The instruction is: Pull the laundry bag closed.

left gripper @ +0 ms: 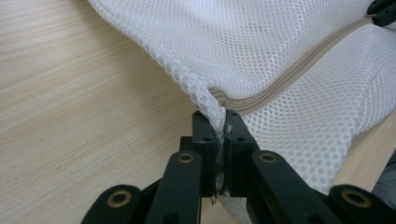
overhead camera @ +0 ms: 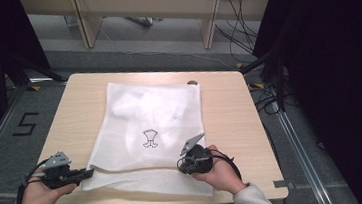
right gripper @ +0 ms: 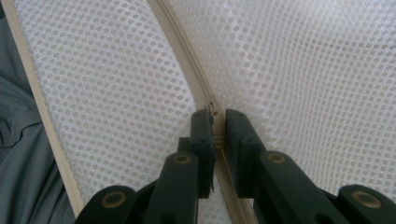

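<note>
Mesh laundry bag point(overhead camera: 146, 130) lies flat mid-table point(overhead camera: 230, 112), its zipper point(left gripper: 299, 70) along the near edge, where the left gripper point(left gripper: 219, 128) pinches the bag's corner, seemingly as an anchor, while the right gripper point(right gripper: 217, 128) clamps the zipper pull point(right gripper: 212, 112), likely to slide it.

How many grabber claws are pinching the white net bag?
2. The left gripper pinches the mesh bag at its near-left corner; the right gripper is clamped on the zipper near its right end.

A light wooden table point(overhead camera: 230, 112) carries a white mesh bag point(overhead camera: 146, 130) lying flat.
</note>
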Demonstrator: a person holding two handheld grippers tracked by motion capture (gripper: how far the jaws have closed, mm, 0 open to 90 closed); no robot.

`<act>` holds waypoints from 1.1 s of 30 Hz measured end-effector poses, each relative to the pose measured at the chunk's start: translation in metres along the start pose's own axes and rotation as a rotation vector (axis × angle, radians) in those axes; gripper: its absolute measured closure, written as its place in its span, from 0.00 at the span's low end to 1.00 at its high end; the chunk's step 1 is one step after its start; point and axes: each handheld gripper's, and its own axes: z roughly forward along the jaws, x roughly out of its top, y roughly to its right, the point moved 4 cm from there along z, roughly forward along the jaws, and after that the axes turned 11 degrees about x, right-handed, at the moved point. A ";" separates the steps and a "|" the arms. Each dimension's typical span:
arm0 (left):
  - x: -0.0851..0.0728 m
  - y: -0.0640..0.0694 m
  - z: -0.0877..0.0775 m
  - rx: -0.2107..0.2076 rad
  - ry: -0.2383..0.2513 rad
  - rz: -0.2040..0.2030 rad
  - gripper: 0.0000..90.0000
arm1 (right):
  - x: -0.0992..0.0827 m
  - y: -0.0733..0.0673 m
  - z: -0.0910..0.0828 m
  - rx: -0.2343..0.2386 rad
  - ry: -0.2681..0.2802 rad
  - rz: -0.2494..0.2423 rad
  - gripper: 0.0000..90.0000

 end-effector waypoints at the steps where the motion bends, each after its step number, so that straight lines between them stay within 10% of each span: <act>1: 0.000 0.000 0.000 0.001 0.001 0.001 0.94 | -0.001 0.001 -0.001 -0.003 0.000 -0.010 0.92; 16: 0.000 -0.004 -0.001 0.029 -0.009 0.022 0.94 | -0.008 0.008 -0.012 -0.049 0.013 0.045 1.00; 33: -0.001 -0.001 0.002 0.032 -0.011 0.020 0.94 | 0.000 -0.005 0.014 0.064 -0.019 -0.017 0.89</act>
